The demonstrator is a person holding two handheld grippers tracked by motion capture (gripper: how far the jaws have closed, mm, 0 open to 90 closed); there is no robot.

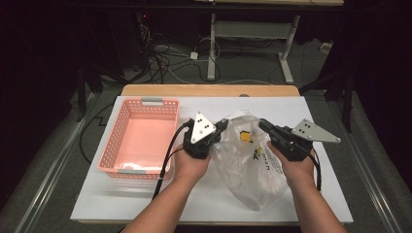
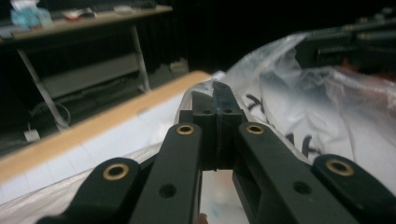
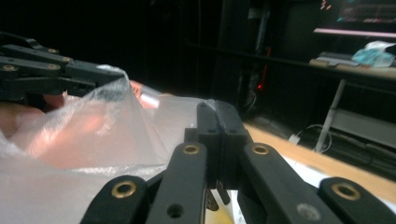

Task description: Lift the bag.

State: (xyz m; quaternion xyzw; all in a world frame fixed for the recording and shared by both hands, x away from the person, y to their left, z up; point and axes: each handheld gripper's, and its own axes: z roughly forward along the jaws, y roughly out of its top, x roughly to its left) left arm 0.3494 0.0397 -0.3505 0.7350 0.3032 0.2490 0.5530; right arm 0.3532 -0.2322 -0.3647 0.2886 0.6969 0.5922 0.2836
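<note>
High view showed my left gripper [image 1: 222, 125] and right gripper [image 1: 264, 124] each clamped fully closed on opposite rim edges of the plastic bag [image 1: 245, 167], between both jaws, spreading its mouth for access.

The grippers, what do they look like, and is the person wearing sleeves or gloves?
Both the left gripper and the right gripper are black, with linked jaw arms carrying brass-ringed pivots. Each has a grey three-cornered plate with small dark dots on top and a black cable trailing back. The forearms are bare: no sleeves or gloves visible.
</note>
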